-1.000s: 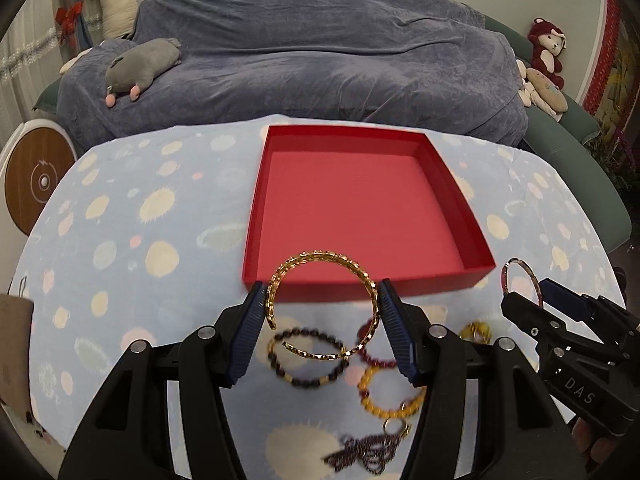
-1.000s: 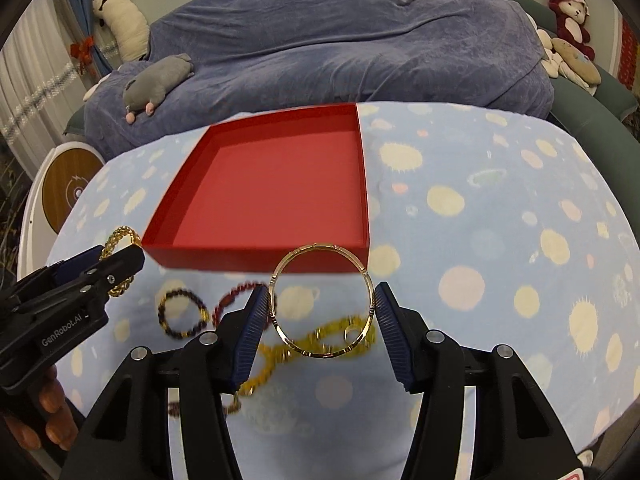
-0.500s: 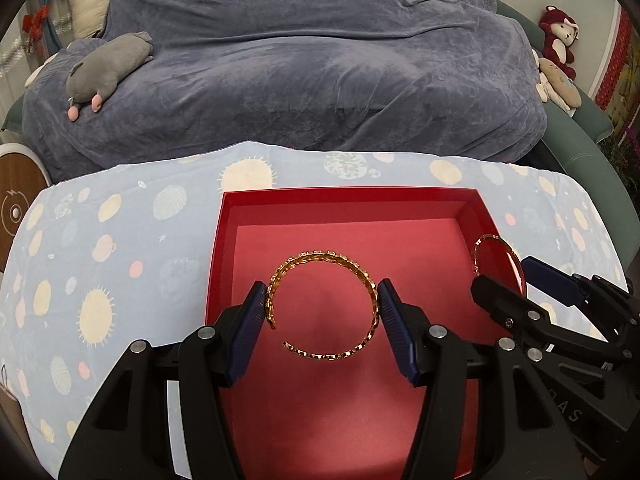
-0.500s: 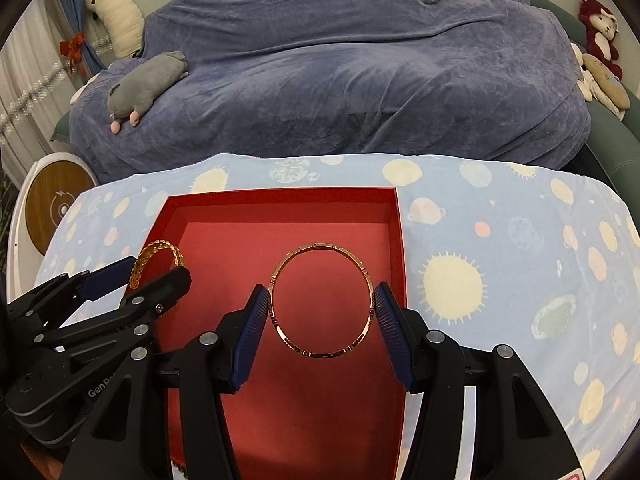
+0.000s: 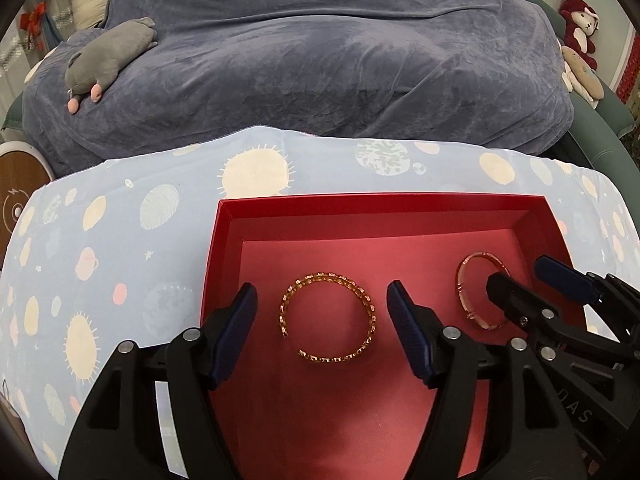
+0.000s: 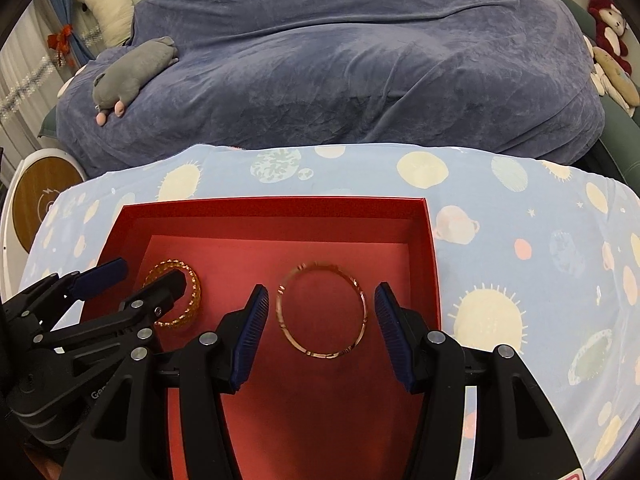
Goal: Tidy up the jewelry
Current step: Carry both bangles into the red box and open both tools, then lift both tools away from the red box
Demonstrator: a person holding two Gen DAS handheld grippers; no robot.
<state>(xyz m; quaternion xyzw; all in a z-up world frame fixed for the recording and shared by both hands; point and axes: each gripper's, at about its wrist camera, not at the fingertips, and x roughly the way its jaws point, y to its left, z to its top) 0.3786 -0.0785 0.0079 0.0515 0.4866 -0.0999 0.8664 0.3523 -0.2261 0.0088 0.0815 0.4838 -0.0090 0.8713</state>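
Two bangles down inside the red box, both hand-held grippers let go.

Left hand-held gripper [image 5: 322,320] hanging over the red box [image 5: 384,202], jaws just opened wider, gold studded cuff [image 5: 328,320] lying flat on the box floor between the pads with clear gaps either side. Right hand-held gripper [image 6: 320,312] same deal: jaws apart, thin rose-gold bangle [image 6: 322,312] between them, looks slightly blurred, not pinched by either pad. Box sitting on the table [image 6: 520,208] under a planet-print cloth, with a grey-blue covered sofa [image 5: 320,60] and a grey plush toy [image 5: 108,56] behind.
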